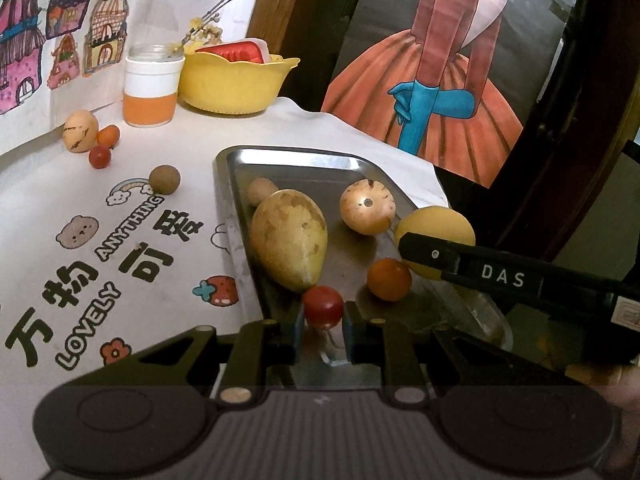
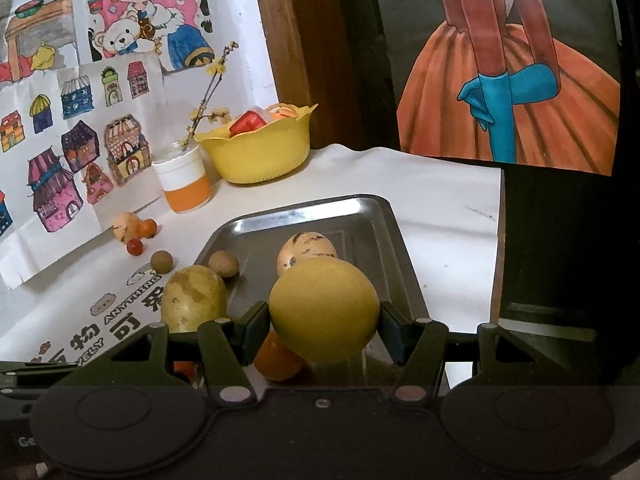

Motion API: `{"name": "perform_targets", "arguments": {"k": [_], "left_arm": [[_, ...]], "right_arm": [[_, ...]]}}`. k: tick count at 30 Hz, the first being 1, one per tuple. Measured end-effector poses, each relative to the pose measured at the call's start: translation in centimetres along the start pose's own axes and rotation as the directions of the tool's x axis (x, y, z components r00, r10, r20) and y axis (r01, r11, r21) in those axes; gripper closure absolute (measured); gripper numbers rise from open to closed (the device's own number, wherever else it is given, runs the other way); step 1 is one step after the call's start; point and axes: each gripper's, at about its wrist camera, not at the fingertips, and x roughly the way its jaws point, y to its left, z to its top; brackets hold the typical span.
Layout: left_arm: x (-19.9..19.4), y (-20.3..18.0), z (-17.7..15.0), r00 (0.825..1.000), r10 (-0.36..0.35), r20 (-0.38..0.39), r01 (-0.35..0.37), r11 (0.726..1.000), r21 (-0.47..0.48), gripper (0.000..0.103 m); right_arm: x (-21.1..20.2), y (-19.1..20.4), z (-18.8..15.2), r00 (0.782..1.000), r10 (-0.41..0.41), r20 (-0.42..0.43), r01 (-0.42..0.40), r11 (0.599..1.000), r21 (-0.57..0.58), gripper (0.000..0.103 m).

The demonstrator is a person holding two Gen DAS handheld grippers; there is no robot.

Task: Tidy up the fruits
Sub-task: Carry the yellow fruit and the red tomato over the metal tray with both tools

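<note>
right wrist: smooth round yellow fruit [image 2: 324, 310]

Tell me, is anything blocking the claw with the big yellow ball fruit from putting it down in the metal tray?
Partly. The right claw holds the round yellow fruit over the silver metal tray. A small orange fruit lies just under it, and a speckled tan round fruit sits behind. Bare tray shows to the right.
</note>
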Motion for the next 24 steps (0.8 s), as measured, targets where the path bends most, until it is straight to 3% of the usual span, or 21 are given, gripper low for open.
{"name": "perform_targets", "arguments": {"k": [24], "left_arm": [[0.4, -0.08, -0.23, 0.999, 0.012, -0.034, -0.012, 1.0, 0.013, 0.079]], "right_arm": [[0.79, -0.81, -0.03, 1.0, 0.008, -0.014, -0.007, 0.999, 0.043, 0.042]]}}
